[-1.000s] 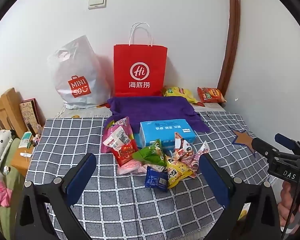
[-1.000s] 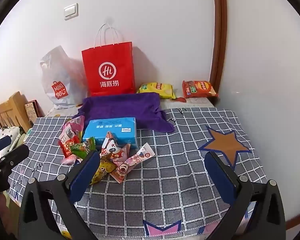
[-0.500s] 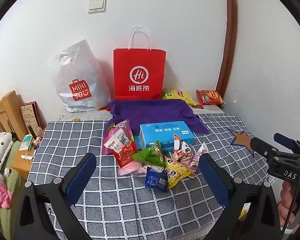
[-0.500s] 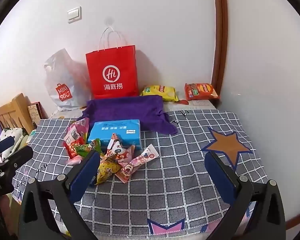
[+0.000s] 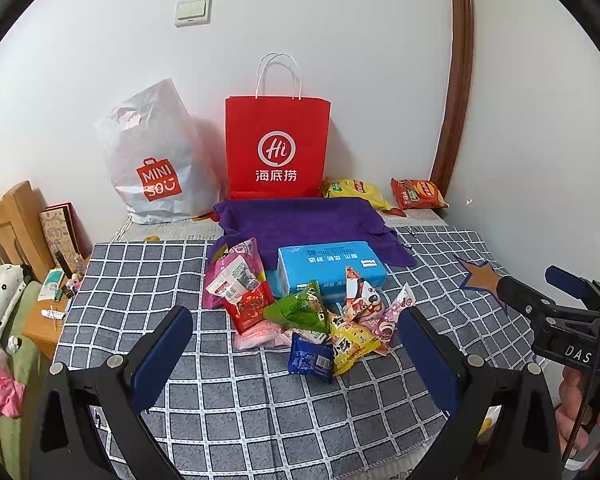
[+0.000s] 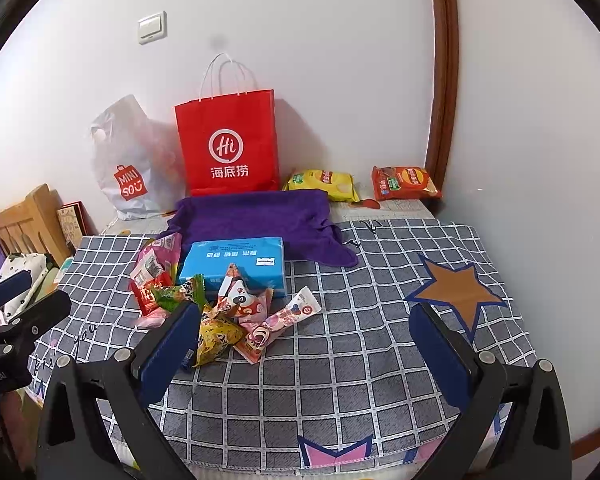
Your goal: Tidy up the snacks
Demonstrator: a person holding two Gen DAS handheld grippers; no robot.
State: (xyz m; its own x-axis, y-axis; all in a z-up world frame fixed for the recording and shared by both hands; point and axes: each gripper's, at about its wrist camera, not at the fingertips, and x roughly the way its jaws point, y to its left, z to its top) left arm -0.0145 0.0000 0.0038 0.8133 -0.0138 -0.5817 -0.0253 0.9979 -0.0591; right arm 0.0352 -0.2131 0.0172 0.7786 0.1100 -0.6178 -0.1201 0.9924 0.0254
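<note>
Left wrist: bright crinkled snack packets (image 5: pixel 308 316) heaped before blue box (image 5: pixel 328 268); both tongs apart.

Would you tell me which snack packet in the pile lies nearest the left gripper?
The small dark blue packet, at the pile's front edge; every other packet lies farther back.

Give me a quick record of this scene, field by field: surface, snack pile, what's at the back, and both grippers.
surface: grey checked cloth with star patches
snack pile: loose packets heaped in front of a blue box
behind box: purple towel
back wall: red paper bag, white plastic bag, yellow chip bag, orange chip bag
left gripper: open, empty, hovering before the pile
right gripper: open, empty, over bare cloth right of the pile
</note>
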